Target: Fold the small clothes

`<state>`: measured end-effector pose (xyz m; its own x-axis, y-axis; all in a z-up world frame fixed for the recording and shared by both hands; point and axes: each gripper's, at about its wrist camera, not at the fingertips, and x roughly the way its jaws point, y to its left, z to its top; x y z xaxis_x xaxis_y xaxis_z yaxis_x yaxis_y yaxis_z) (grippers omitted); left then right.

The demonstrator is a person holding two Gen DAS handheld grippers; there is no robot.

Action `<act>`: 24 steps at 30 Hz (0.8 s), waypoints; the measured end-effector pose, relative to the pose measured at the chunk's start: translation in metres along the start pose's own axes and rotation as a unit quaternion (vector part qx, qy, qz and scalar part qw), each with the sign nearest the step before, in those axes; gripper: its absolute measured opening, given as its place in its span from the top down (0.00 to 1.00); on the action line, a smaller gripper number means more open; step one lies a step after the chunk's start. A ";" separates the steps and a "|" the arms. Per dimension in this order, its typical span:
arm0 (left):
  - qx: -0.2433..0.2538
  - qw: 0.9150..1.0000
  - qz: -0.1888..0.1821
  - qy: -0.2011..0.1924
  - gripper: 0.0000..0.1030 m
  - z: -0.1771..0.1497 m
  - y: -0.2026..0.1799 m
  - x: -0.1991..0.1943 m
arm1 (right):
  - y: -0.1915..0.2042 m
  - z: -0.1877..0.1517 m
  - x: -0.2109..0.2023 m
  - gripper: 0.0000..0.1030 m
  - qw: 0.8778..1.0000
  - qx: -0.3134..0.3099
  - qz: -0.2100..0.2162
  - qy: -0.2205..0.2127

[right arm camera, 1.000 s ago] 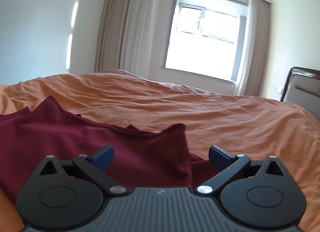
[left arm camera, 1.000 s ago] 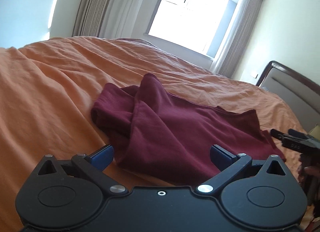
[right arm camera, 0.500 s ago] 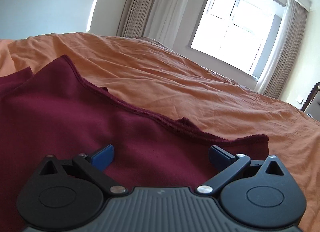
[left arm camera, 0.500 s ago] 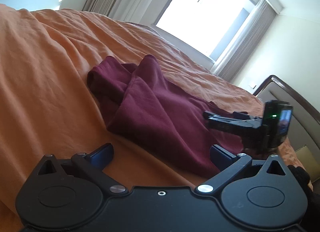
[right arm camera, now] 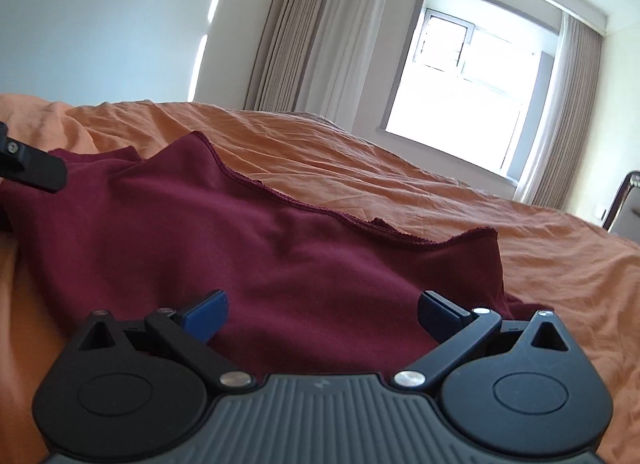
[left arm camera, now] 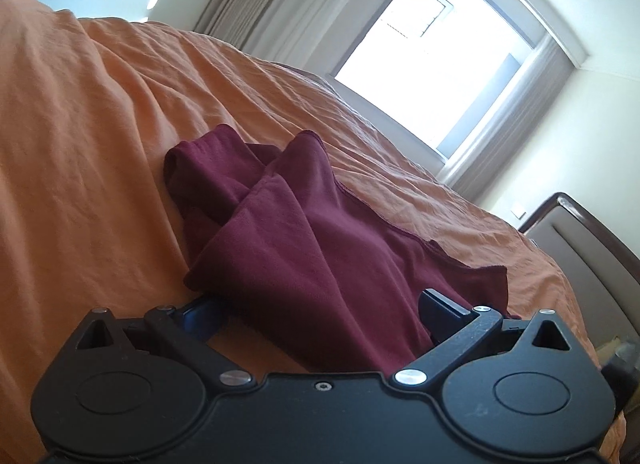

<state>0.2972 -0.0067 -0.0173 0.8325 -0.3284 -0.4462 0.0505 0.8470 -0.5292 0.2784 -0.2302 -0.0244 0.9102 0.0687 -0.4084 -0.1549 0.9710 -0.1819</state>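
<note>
- Lying crumpled on the orange bedsheet (left arm camera: pixel 100 168), the maroon garment (left arm camera: pixel 304 248) spreads toward 12 o'clock of both grippers.
- Left gripper (left arm camera: pixel 320 314): fingers spread apart, cloth edge between them.
- Right gripper (right arm camera: pixel 322 310): fingers apart over the cloth.

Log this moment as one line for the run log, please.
stage: pre-grasp | item: maroon garment rumpled on orange bedspread | left hand-held gripper open at near edge | right hand-held gripper open over cloth | fold: not started
</note>
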 end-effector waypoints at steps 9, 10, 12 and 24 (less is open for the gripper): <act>-0.013 0.999 0.035 -0.006 0.03 0.005 -0.001 0.009 | 0.002 -0.031 -0.011 0.00 0.999 0.039 -0.001 -0.004; -0.011 0.999 0.036 -0.005 0.03 0.005 -0.002 0.009 | 0.002 -0.031 -0.010 0.00 0.999 0.038 -0.002 -0.004; -0.011 0.999 0.039 -0.004 0.03 0.005 -0.002 0.010 | 0.003 -0.032 -0.009 0.00 0.999 0.036 -0.004 -0.005; -0.003 0.999 0.053 -0.006 0.05 0.010 0.001 0.024 | 0.007 -0.038 -0.004 0.00 0.999 0.027 -0.016 -0.019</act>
<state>0.3231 -0.0092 -0.0215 0.8390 -0.2319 -0.4922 -0.0418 0.8745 -0.4832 0.2592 -0.2323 -0.0576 0.9282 0.0454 -0.3692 -0.1062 0.9836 -0.1460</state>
